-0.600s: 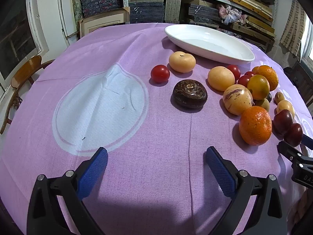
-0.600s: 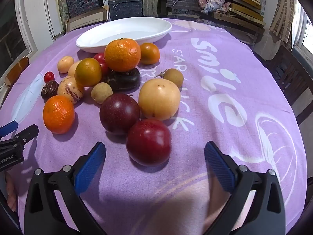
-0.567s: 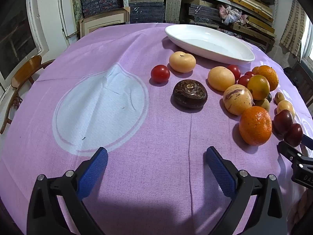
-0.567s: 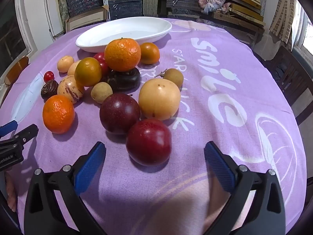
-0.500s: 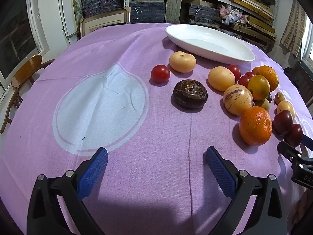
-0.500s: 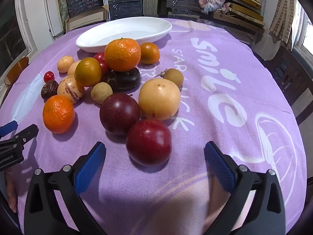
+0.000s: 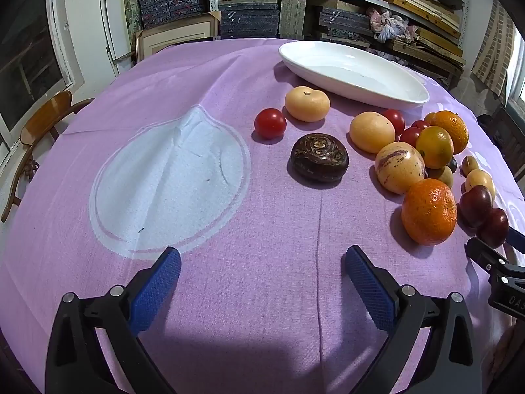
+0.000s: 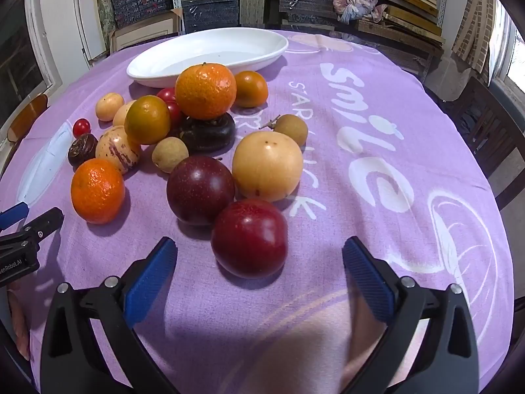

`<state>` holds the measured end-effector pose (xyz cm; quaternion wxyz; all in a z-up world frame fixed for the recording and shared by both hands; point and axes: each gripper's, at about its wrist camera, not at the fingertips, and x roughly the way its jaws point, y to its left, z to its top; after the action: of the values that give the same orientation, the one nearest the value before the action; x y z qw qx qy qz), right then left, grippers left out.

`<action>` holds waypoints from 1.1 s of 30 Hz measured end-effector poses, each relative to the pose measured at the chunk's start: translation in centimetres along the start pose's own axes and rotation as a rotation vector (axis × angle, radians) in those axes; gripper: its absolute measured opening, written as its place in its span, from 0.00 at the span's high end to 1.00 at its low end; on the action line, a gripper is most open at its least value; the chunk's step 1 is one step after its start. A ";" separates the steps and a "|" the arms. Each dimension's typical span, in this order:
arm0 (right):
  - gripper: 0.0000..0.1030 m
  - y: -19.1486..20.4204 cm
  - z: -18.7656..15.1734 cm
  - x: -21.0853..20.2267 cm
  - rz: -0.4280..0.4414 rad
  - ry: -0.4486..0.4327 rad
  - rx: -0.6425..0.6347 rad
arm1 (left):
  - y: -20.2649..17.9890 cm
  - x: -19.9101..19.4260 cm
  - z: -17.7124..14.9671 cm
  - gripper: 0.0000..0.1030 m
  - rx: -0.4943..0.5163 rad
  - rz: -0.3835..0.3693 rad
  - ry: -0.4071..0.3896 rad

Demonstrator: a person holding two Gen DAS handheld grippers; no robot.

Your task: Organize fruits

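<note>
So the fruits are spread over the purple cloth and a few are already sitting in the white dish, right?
Not quite. The fruits do lie on the purple cloth, but the white dish holds none yet; both wrist views show it empty.

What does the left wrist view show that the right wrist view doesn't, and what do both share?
Only the left wrist view shows the wooden chair and the whole pale round print on the cloth. Only the right wrist view shows the white "smile" lettering and the dark flat fruit under an orange. Both show the empty white dish, the nearest red plum, and both open, empty grippers: left gripper, right gripper.
</note>
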<state>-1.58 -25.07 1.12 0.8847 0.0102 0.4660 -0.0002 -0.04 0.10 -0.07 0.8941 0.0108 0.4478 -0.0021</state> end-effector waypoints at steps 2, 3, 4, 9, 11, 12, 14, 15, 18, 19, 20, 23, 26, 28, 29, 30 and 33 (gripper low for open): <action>0.04 0.0 0.0 0.0 0.000 0.000 0.000 | 0.0 0.0 0.0 0.03 0.000 0.000 0.000; 0.04 0.1 0.0 0.0 0.000 0.000 0.000 | 0.0 0.0 0.0 0.03 0.000 0.001 0.000; 0.04 0.1 0.0 0.0 0.000 0.000 0.000 | 0.0 0.0 0.0 0.03 -0.003 0.001 0.000; 0.04 0.1 0.0 0.0 0.000 0.000 0.000 | 0.0 -0.1 -0.1 0.03 -0.003 0.002 0.000; 0.04 0.0 0.0 0.0 -0.001 0.000 0.000 | 0.0 -0.1 -0.1 0.03 -0.003 0.002 0.000; 0.04 0.1 0.0 0.0 -0.001 0.000 0.000 | -0.1 -0.1 -0.1 0.03 -0.003 0.002 0.000; 0.04 0.1 0.0 0.0 -0.001 0.000 -0.001 | -0.1 -0.1 -0.1 0.03 -0.004 0.002 0.000; 0.04 0.0 0.0 0.0 -0.001 0.000 0.000 | -0.1 -0.1 -0.1 0.03 -0.004 0.002 0.000; 0.04 0.1 0.0 0.0 -0.001 0.000 0.000 | -0.1 0.0 0.0 0.03 -0.004 0.002 0.000; 0.04 0.1 0.0 0.0 -0.001 0.000 0.000 | -0.1 0.0 0.0 0.03 -0.004 0.002 0.000; 0.04 0.1 0.0 0.0 -0.001 0.000 -0.001 | -0.1 0.0 0.0 0.03 -0.004 0.002 0.000; 0.04 0.1 0.0 0.0 -0.001 0.000 -0.001 | -0.1 0.0 0.0 0.03 -0.003 0.001 0.000; 0.04 0.1 0.0 0.0 -0.001 0.000 -0.001 | 0.0 0.0 0.1 0.03 -0.004 0.002 0.000; 0.04 0.0 0.0 0.0 -0.001 0.000 -0.001 | 0.0 0.0 0.1 0.03 -0.004 0.002 0.000; 0.04 0.1 0.0 0.0 -0.001 0.000 0.000 | 0.0 0.0 0.1 0.03 -0.004 0.002 0.000; 0.04 0.1 0.0 0.0 -0.001 0.000 0.000 | -0.1 0.0 0.1 0.03 -0.003 0.002 0.000; 0.04 0.3 0.0 -0.1 -0.004 0.000 0.004 | -0.1 0.0 0.1 0.03 -0.003 0.001 0.000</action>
<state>-1.64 -24.82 1.14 0.8846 0.0109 0.4662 -0.0027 0.03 -0.02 -0.04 0.8942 0.0098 0.4476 -0.0011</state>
